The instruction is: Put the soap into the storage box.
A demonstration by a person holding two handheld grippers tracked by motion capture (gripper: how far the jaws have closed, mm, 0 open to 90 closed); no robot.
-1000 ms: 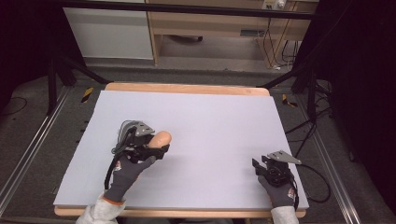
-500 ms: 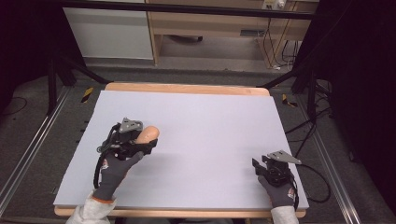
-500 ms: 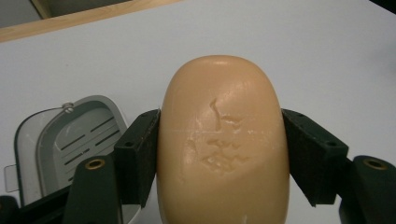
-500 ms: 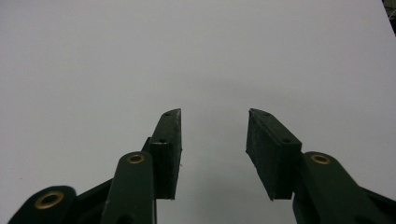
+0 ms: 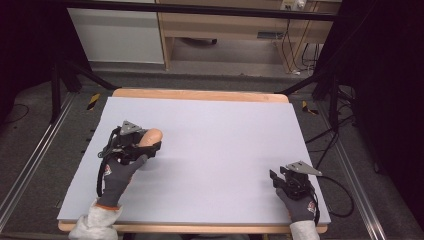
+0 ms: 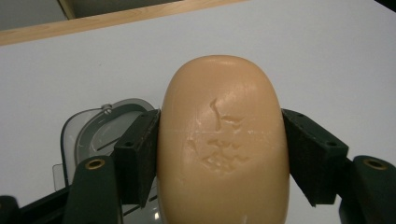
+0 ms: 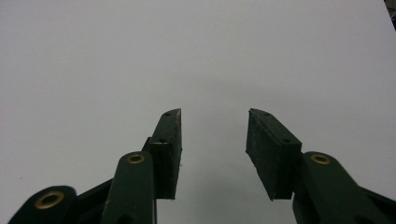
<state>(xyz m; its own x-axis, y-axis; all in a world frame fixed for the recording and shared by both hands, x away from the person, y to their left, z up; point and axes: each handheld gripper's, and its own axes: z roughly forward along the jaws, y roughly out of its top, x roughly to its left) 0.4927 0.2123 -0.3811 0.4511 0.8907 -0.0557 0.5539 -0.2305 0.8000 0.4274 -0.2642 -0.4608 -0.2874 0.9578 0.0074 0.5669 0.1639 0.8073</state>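
Left gripper [image 5: 148,141]: held in a gloved left hand [image 5: 119,172] over the left half of the table, forearm entering from the bottom edge in a white sleeve [image 5: 95,226]. The jaws point toward the table's far right and are clamped on both sides of a tan oval bar of soap [image 6: 223,140], both pads pressed flat against it.

Right gripper [image 5: 274,178]: held low in a gloved right hand [image 5: 299,205] near the table's front right corner. The jaws are spread apart with nothing between them, pointing left across the table.

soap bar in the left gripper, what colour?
Peach-tan soap bar, clearest in the left gripper view.
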